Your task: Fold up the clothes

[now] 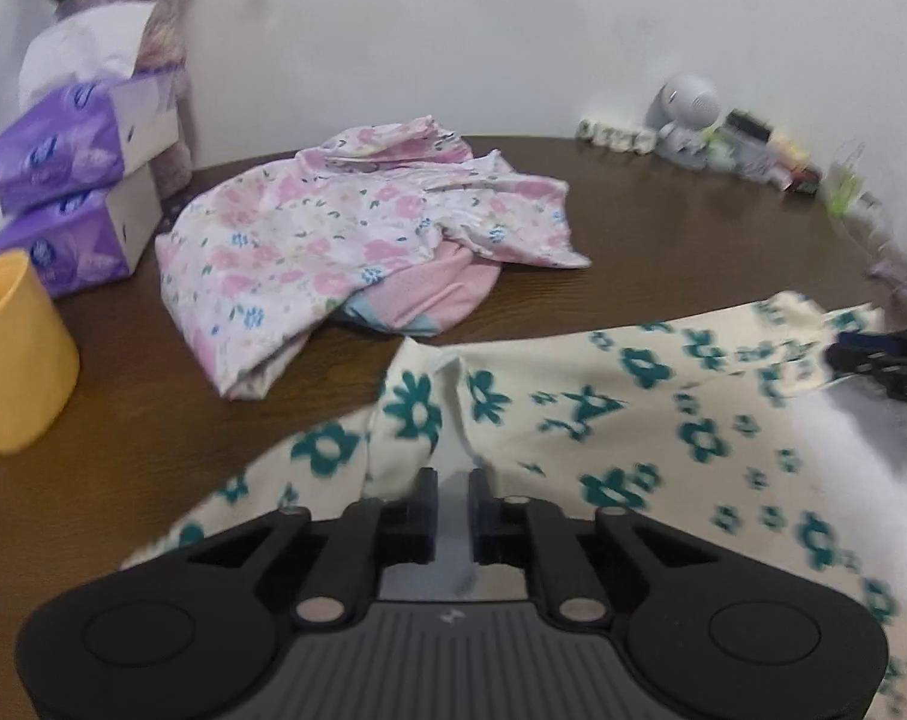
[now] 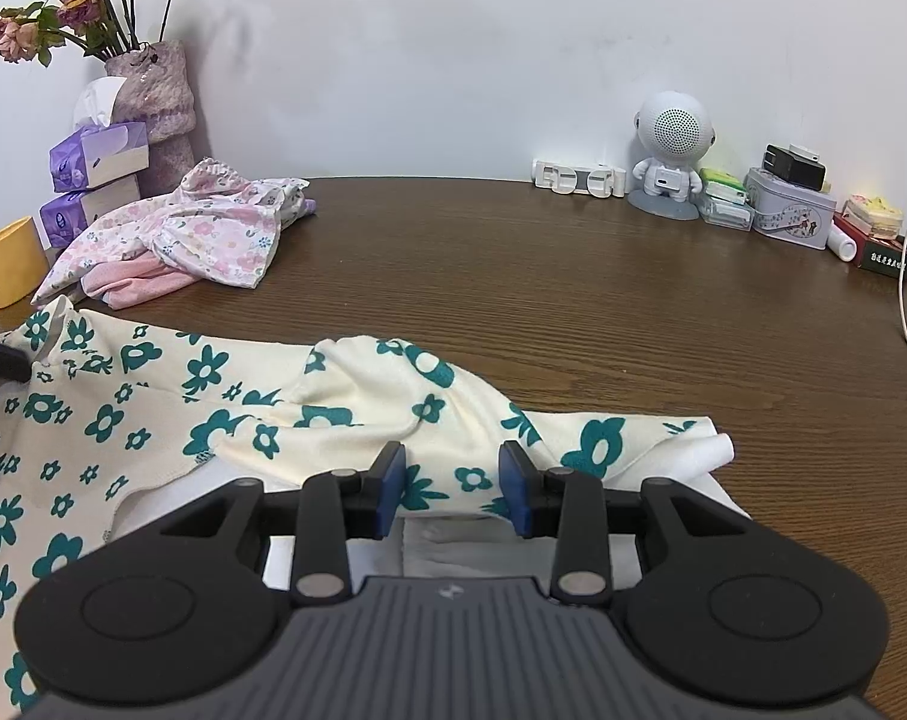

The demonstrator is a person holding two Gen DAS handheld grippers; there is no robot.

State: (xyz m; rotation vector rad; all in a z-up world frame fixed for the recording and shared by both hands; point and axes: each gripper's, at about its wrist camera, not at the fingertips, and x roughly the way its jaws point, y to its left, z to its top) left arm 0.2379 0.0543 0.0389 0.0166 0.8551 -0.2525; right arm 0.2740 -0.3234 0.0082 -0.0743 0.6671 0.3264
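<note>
Risk: cream flowered shirt point(image 2: 153, 396), spread on the bench point(image 2: 573, 300) near the pink clothes pile point(image 2: 171, 240), slips. Right tongs point(image 2: 452, 483) stand open around a bunched fold; left tongs point(image 1: 452, 510) are nearly clenched, grip unclear.

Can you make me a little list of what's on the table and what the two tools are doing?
table: brown wood
cloth being folded: cream with green flowers
other clothes: pink flowery pile, back left
cup: yellow, left edge
tissues: two purple boxes, stacked
vase: purple, dried flowers
speaker: white astronaut, by the wall
right tool: open, over a cloth fold
left tool: narrow gap, at the cloth's edge
</note>
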